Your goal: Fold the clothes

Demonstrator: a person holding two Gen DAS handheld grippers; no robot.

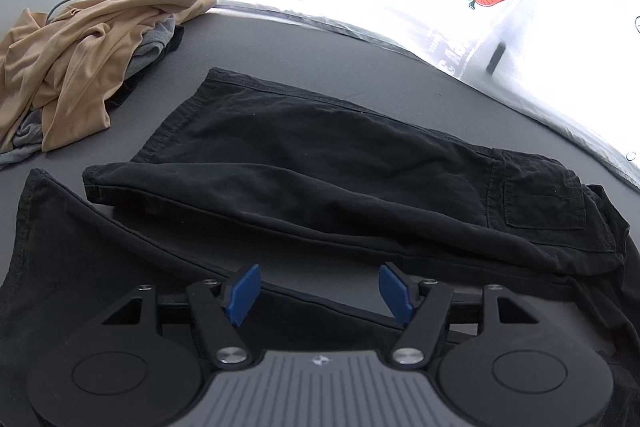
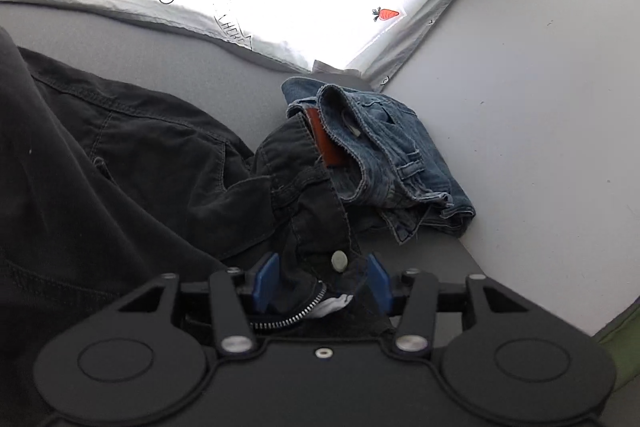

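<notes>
Trousers (image 1: 320,155) lie across the table (image 1: 320,59), clothes pile (image 1: 72,59) behind-left, jeans (image 2: 384,151) at their right end.

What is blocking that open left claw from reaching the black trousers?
Nothing visible. The left gripper hangs open right over the black trousers, with only trouser cloth between its pads. The tan clothes pile lies well off to the side.

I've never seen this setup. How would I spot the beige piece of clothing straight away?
Start at the grey table in the left wrist view and follow it to its far left part, beyond the black trousers spread in the middle. There sits a crumpled heap, and the beige garment tops it, the only tan fabric, draped over grey cloth.
</notes>
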